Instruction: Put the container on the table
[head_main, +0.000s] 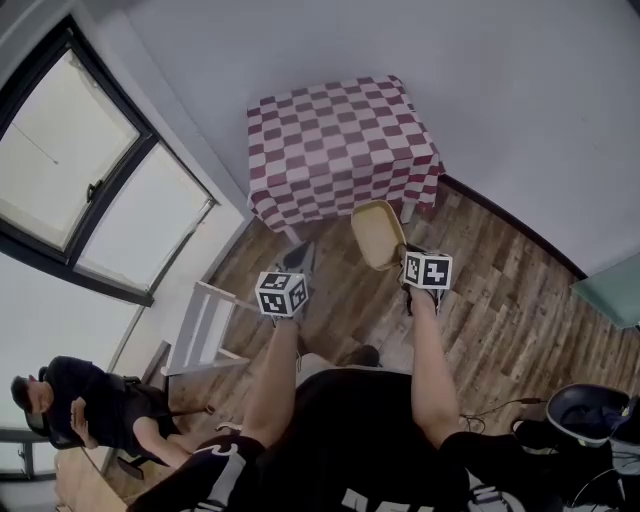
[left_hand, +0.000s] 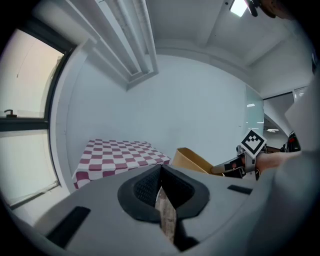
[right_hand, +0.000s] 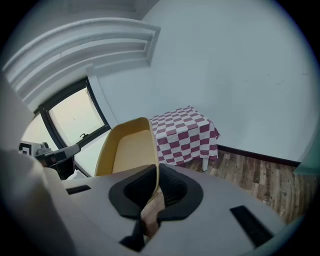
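My R claw (right_hand: 156, 185) is clamped on one thin wall of the tan container (right_hand: 127, 150). The tub sticks out beyond the pads toward the far side, tilted, w/ its open side facing left. Risk, imo: it's an edge-only grip, so a jerk could swivel the tub or slip it out, and set down tilted it'd tip. The checkered table (head_main: 340, 140) is still well apart, farther ahead. My L claw (left_hand: 161, 187) is closed & empty, left of the tub.
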